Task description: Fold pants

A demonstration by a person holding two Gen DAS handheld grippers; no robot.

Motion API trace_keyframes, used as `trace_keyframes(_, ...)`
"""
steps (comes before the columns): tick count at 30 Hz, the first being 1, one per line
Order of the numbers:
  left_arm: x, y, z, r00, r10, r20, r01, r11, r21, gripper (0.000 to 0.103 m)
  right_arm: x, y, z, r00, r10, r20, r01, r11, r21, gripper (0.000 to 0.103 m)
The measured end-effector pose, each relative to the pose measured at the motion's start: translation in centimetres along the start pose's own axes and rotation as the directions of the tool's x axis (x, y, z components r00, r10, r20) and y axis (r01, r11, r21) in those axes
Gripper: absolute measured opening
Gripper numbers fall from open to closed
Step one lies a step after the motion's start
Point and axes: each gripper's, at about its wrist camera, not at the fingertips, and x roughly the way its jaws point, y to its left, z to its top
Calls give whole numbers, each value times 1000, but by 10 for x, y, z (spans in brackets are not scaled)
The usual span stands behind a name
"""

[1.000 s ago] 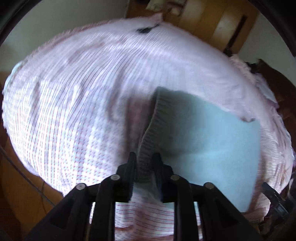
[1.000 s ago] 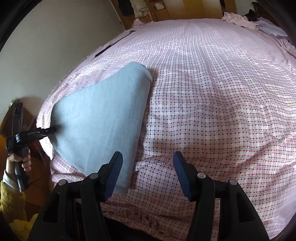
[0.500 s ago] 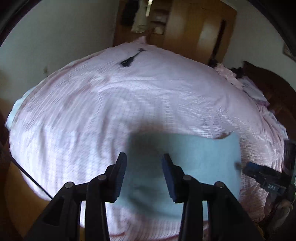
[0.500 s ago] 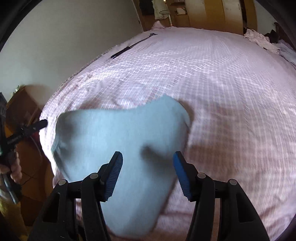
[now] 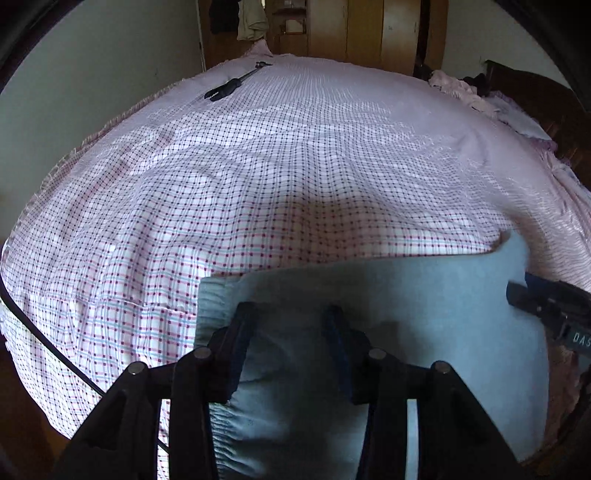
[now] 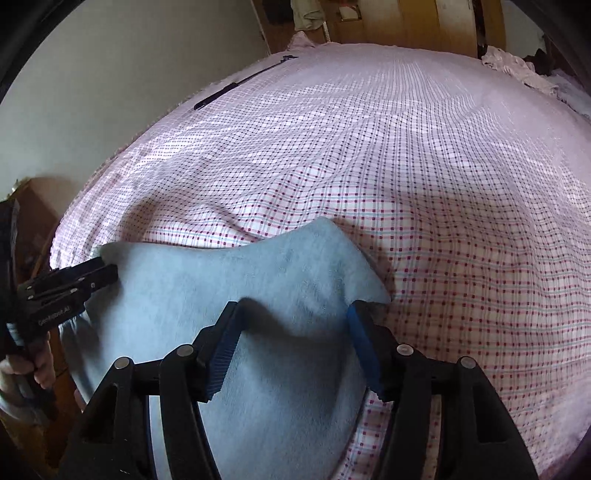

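Light blue pants (image 5: 424, 332) lie folded on the pink checked bed (image 5: 295, 166), close to its near edge. My left gripper (image 5: 290, 326) hovers over their ribbed waistband end. Its jaws are opening, cloth lies under the gap and the pads press on nothing. In the right wrist view the pants (image 6: 207, 291) hump up between the blue pads of my right gripper (image 6: 295, 332), whose jaws open slightly without pinching. The right gripper (image 5: 543, 302) shows at the pants' right edge, and the left gripper (image 6: 107, 273) at their left edge, held by a hand (image 6: 40, 365).
A long black tool (image 5: 232, 83) lies at the bed's far left. Crumpled pink laundry (image 5: 458, 88) sits far right by a dark headboard (image 5: 535, 96). Wooden wardrobes (image 5: 369, 29) stand behind. A black cable (image 5: 48, 343) runs along the bed's left edge.
The left gripper let go of the waistband, opened and swung round. The pants dropped flat near the bed's edge. The right gripper moved left until it stood over them.
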Motion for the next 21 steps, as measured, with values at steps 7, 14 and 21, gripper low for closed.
trace_keyframes(7,-25,4,-8,1000,-5,-17,4,999,-45,45,-39,2,-21,999,53,-8,-53,998,31,53)
trace_keyframes(14,-73,-1,-33,999,-30,-13,29,994,-104,44,-67,11,-47,996,92,-19,-91,994,67,53)
trace_keyframes(21,-100,-18,-53,998,-55,-25,53,995,-81,44,-72,18,-60,992,111,-64,-104,989,104,53)
